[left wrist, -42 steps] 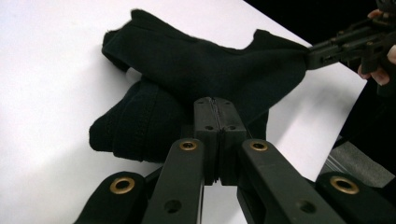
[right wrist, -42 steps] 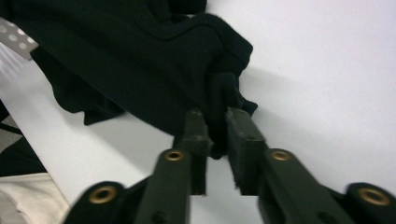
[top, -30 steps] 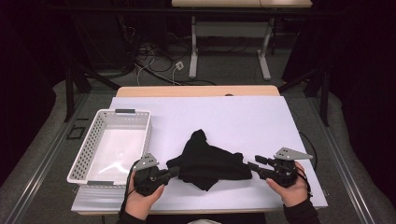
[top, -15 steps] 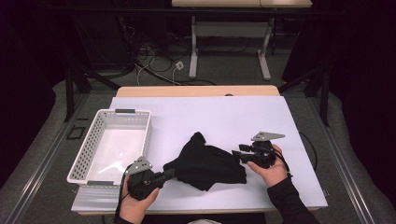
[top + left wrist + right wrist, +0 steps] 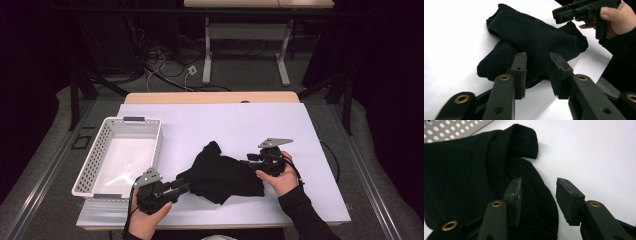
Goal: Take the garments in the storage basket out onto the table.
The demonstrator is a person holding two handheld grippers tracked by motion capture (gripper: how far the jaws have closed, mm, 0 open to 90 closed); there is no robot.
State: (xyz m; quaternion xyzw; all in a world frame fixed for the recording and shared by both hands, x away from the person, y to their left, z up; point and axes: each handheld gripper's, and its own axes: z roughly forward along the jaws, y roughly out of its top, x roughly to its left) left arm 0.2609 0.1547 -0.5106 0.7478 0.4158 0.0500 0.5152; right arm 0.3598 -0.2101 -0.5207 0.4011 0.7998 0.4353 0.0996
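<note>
The black garment [image 5: 222,172] lies crumpled on the white table cover [image 5: 230,125], a little toward my side of the middle and to the right of the white perforated basket [image 5: 95,160]. One folded lobe of it sticks up toward the far edge, and the ribbed hems show in both gripper views. My left gripper [image 5: 182,187] sits at the cloth's near-left edge, low over the table; its jaws have just been opening and now stand apart, with the dark fabric [image 5: 534,42] lying just beyond the tips and nothing pinched between the pads. My right gripper [image 5: 246,162] is at the garment's right side, held in my right hand [image 5: 280,177]; its jaws are parted too, one pad over the cloth [image 5: 461,182] and the other over bare white cover, not pressing on anything that I can see. From the left gripper view the right gripper [image 5: 559,12] hovers above the far end of the cloth. A corner of the basket [image 5: 446,127] shows beyond the garment in the right gripper view.
</note>
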